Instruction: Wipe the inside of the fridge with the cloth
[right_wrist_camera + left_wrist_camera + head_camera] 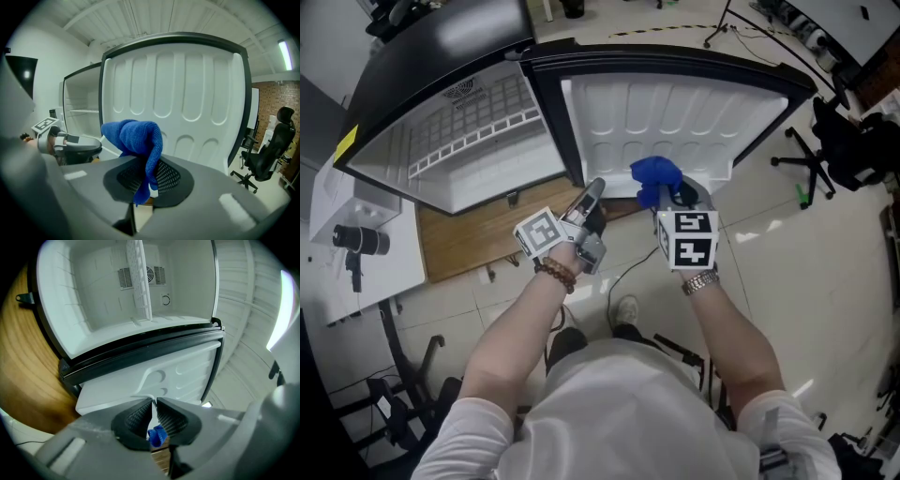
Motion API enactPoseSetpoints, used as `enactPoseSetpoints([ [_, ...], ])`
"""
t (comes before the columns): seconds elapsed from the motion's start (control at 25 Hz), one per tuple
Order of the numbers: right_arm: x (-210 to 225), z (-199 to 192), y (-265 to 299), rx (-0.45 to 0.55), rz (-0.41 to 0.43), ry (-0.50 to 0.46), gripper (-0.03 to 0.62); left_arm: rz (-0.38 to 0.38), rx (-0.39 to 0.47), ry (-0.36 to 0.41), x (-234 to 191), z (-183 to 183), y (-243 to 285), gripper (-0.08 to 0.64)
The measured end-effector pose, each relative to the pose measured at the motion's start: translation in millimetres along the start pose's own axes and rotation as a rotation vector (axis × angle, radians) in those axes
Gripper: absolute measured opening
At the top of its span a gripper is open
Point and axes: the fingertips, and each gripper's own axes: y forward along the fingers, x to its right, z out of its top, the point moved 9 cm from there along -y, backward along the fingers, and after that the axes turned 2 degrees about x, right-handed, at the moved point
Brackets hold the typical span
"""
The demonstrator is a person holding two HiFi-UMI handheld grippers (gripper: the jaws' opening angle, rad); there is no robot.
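The blue cloth (654, 173) sits just right of the frame's middle in the head view. It is bunched above the right tool (675, 199), whose two pads are clamped on a fold of it. In the right gripper view the cloth (136, 138) rises in a hump over the jaws, with one end hanging down between them. It is close in front of the lower edge of the open fridge door (675, 112), whose white moulded liner fills the upper centre. I cannot tell whether it touches the door. The right forearm reaches up from the bottom of the frame, with a watch (700, 281) on the wrist.

The left tool (595, 185) is just left of the cloth, with its tips at the door's hinge-side lower corner. Its jaws (153, 404) are together with nothing between them. A bead bracelet (555, 274) circles the left wrist.

The fridge cavity (469, 122), with a wire shelf (473, 136), lies at upper left, above a wooden tabletop (478, 234). An office chair (806, 164) stands on the floor at right.
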Motion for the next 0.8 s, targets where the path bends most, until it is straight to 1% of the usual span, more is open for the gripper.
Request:
enactPoseSetpoints([
  [0.08, 12, -2, -3, 0.0, -0.023, 0.003, 0.038, -0.028, 0.006, -0.021, 5, -1, 3, 0.035],
  [0.24, 39, -6, -10, -0.007, -0.077, 0.01, 0.038, -0.013, 0.008, -0.001, 4, 1, 2, 0.035],
  [0.52, 85, -14, -22, -0.021, -0.166, 0.028, 0.038, -0.001, 0.014, 0.004, 5, 0, 1, 0.034],
  [0.8, 119, -20, -30, -0.027, -0.235, 0.049, 0.038, 0.008, 0.015, 0.021, 4, 0, 0, 0.034],
])
